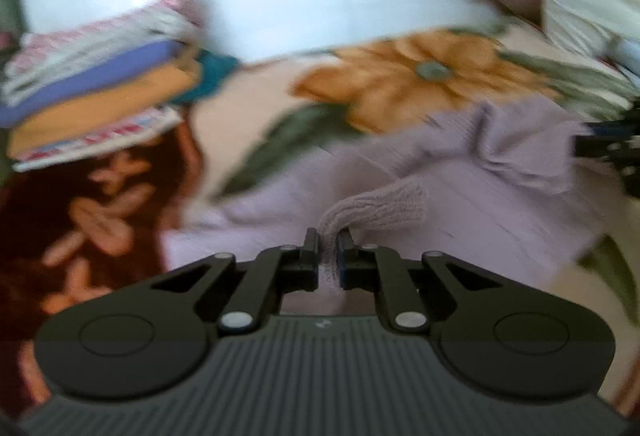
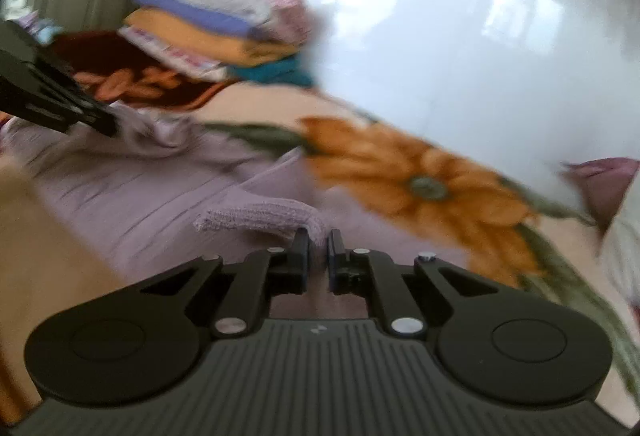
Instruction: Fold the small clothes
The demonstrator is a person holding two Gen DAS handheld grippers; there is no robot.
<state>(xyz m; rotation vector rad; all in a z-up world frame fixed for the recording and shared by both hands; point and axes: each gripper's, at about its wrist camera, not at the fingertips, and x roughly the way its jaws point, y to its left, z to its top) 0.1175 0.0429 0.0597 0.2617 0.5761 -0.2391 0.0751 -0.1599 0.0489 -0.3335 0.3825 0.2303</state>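
Lilac knit garment (image 1: 400,207) in both downward-tilted tongs (image 1: 329,240).

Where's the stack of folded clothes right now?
The stack of folded clothes sits at the far left of the left wrist view, on the dark red part of the floral blanket, beyond the lilac knit garment.

The right gripper (image 2: 317,248) is clamped on a ribbed edge of the lilac knit garment (image 2: 160,191), which lies spread over a floral blanket (image 2: 420,179) with a large orange flower. At the far left the left gripper (image 2: 102,123) appears to pinch a bunched part of the same garment, though blur makes this unsure. Farther back sits a stack of folded clothes (image 2: 216,31), orange and violet layers among patterned ones. A white wall (image 2: 460,35) rises behind.
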